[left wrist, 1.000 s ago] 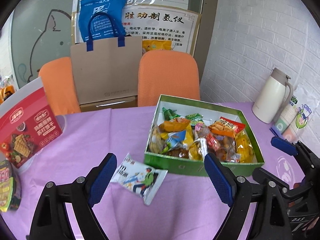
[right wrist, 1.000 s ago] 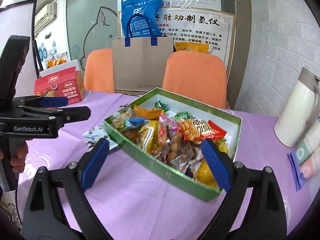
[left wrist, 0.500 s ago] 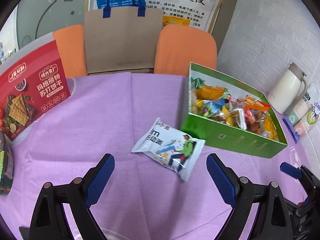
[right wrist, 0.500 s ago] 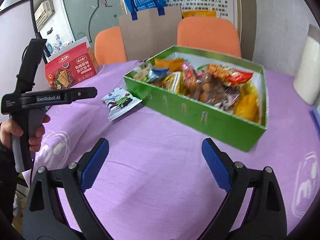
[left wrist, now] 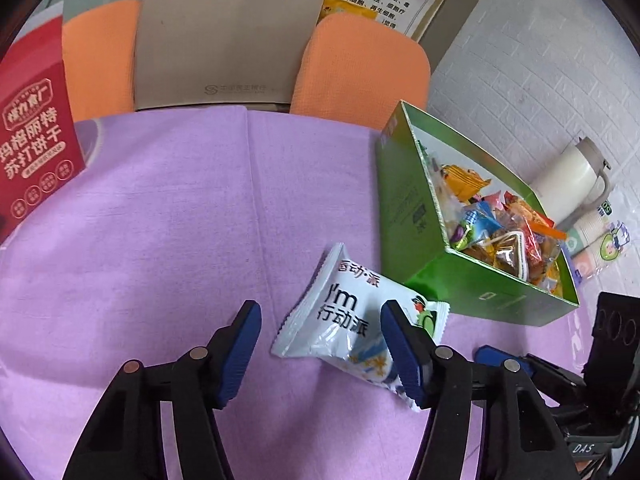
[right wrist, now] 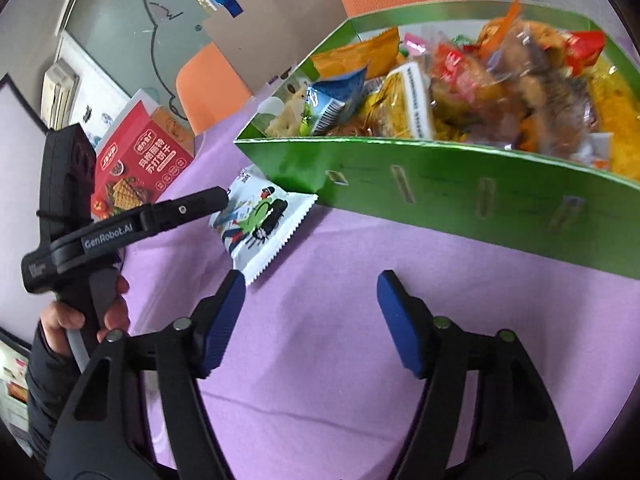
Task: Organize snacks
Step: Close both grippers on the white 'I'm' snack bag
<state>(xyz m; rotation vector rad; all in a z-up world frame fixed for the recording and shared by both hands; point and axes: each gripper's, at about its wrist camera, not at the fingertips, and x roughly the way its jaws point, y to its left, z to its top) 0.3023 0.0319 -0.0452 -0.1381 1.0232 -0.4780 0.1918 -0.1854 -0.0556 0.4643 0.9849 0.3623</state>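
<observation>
A white snack packet [left wrist: 348, 316] with black lettering lies flat on the purple tablecloth, just left of the green snack box [left wrist: 404, 208]. My left gripper [left wrist: 320, 344] is open and low over the packet. Its left finger stands clear of the packet and its right finger covers the packet's right end. In the right wrist view the same packet [right wrist: 260, 220] lies by the corner of the green box [right wrist: 440, 192], with one left-gripper finger [right wrist: 192, 206] over it. My right gripper [right wrist: 312, 320] is open above bare cloth in front of the box, with nothing between its fingers.
The green box holds several wrapped snacks [left wrist: 500, 232]. A red cracker box [left wrist: 32, 152] stands at the table's left. A cream thermos [left wrist: 572, 184] and paper cups [left wrist: 592, 240] sit at the right. Orange chairs [left wrist: 360, 68] and a brown paper bag [left wrist: 224, 40] stand behind. A hand [right wrist: 80, 316] holds the left gripper.
My left gripper has dropped forward over the white packet and its jaws have narrowed around it. My right gripper has sunk toward the cloth near the box's front wall and narrowed slightly.
</observation>
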